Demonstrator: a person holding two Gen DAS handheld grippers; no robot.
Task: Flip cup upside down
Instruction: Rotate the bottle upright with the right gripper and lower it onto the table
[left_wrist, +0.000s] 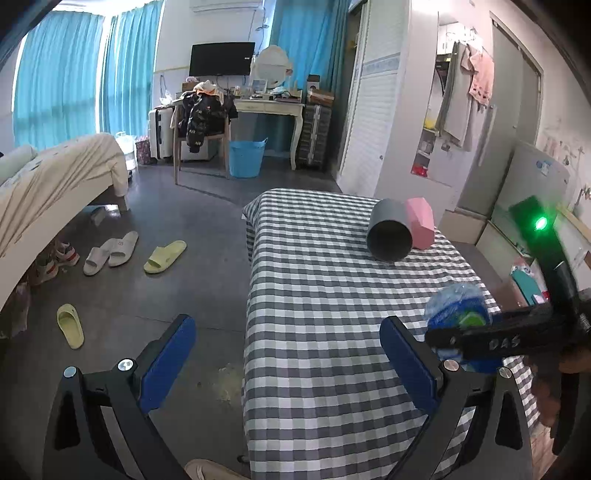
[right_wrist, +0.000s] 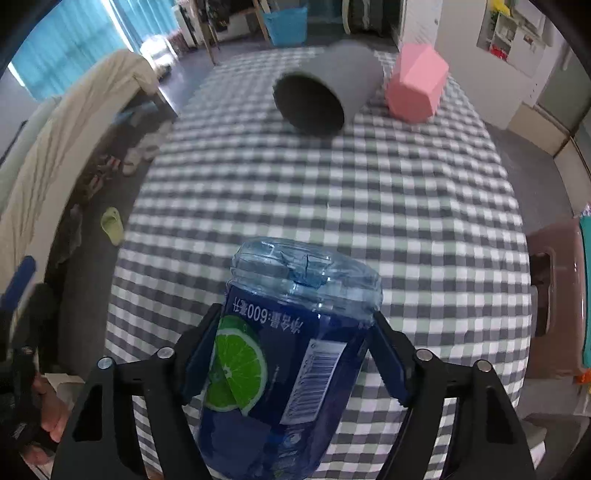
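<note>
A blue clear-plastic cup (right_wrist: 280, 354) with a lime label sits between the fingers of my right gripper (right_wrist: 295, 321), which is shut on it. It hangs above the near part of the checked tablecloth (right_wrist: 369, 192). Its clear jagged end points away from the camera and the label text reads upside down. The left wrist view shows the same cup (left_wrist: 458, 302) at the right, held by the right gripper (left_wrist: 480, 343). My left gripper (left_wrist: 288, 328) is open and holds nothing, straddling the table's left edge (left_wrist: 251, 295).
A grey cup (left_wrist: 389, 236) (right_wrist: 325, 92) lies on its side at the far end of the table, mouth toward me, touching a pink faceted cup (left_wrist: 419, 221) (right_wrist: 415, 83). Left of the table are a bed (left_wrist: 55, 177) and slippers (left_wrist: 164, 256). A brown stool (right_wrist: 554, 295) stands right.
</note>
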